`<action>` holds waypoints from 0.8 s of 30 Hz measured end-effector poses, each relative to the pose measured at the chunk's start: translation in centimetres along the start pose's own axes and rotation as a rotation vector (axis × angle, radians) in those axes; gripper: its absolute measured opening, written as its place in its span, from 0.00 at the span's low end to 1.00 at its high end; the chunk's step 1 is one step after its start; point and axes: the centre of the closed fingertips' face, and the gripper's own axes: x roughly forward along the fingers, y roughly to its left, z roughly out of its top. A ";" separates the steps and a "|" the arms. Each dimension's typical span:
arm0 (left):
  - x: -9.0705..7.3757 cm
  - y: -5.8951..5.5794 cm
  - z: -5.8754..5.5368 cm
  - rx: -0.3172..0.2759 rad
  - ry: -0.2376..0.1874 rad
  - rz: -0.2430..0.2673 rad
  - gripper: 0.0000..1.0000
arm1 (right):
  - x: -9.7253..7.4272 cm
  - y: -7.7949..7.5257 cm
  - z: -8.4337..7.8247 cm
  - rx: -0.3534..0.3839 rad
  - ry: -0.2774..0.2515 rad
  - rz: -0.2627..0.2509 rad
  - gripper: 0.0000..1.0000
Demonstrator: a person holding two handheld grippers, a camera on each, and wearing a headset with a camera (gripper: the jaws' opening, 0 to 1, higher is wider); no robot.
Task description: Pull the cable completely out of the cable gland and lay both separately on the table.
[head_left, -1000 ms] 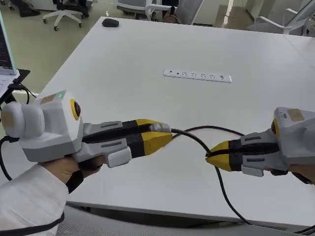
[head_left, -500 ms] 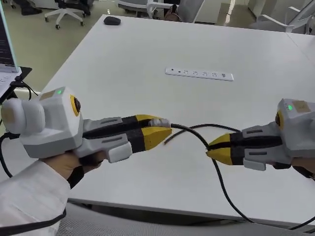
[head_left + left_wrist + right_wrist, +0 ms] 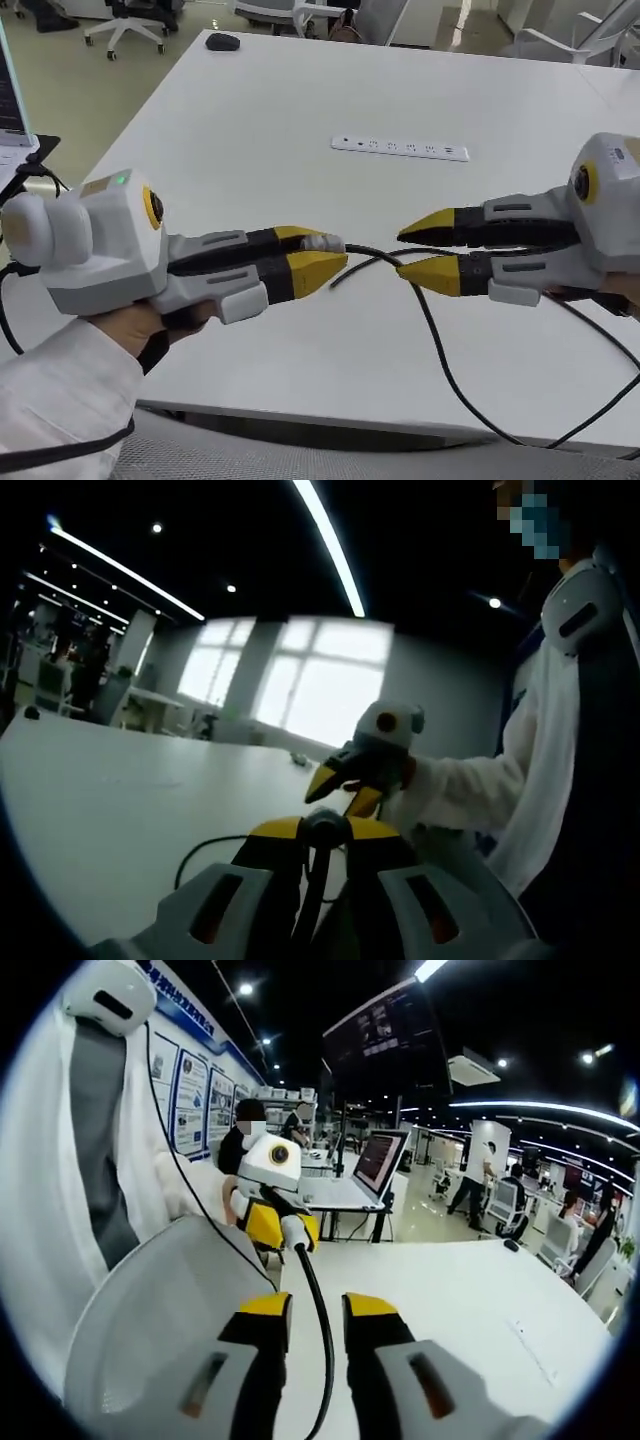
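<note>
Currently the cable gland (image 3: 322, 243) is off the desk (image 3: 250, 130), clamped in the tips of the left gripper (image 3: 335, 253). The black cable (image 3: 432, 330) comes out of the gland toward the right and passes between the jaws of the right gripper (image 3: 400, 251). Those jaws stand apart, with nothing pinched. From there the cable runs down across the desk toward its near edge. A short black stretch angles down-left just below the gland. It's possibly the cable's loose end, but that's hard to tell from this angle. The two grippers face each other tip to tip, near but not touching. Farther back on the desk are a white power strip (image 3: 400, 149) and a dark mouse (image 3: 223, 42).
</note>
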 end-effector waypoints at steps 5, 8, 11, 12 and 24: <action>0.1 -0.3 -0.2 0.013 0.013 -0.016 0.16 | 1.0 0.6 0.2 -0.043 0.020 0.025 0.20; 0.2 -0.5 -0.4 0.021 0.025 -0.024 0.16 | 1.4 0.7 -0.1 -0.055 0.035 0.026 0.19; 0.4 -0.8 -0.7 0.031 0.043 -0.035 0.16 | 1.6 0.7 -0.4 -0.055 0.039 0.031 0.16; 0.4 -0.9 -0.8 0.032 0.045 -0.040 0.16 | 1.6 0.8 -0.5 -0.056 0.041 0.032 0.16; 0.3 -0.6 -0.9 0.029 0.047 -0.032 0.16 | 2.5 0.8 -0.6 -0.058 0.029 0.057 0.05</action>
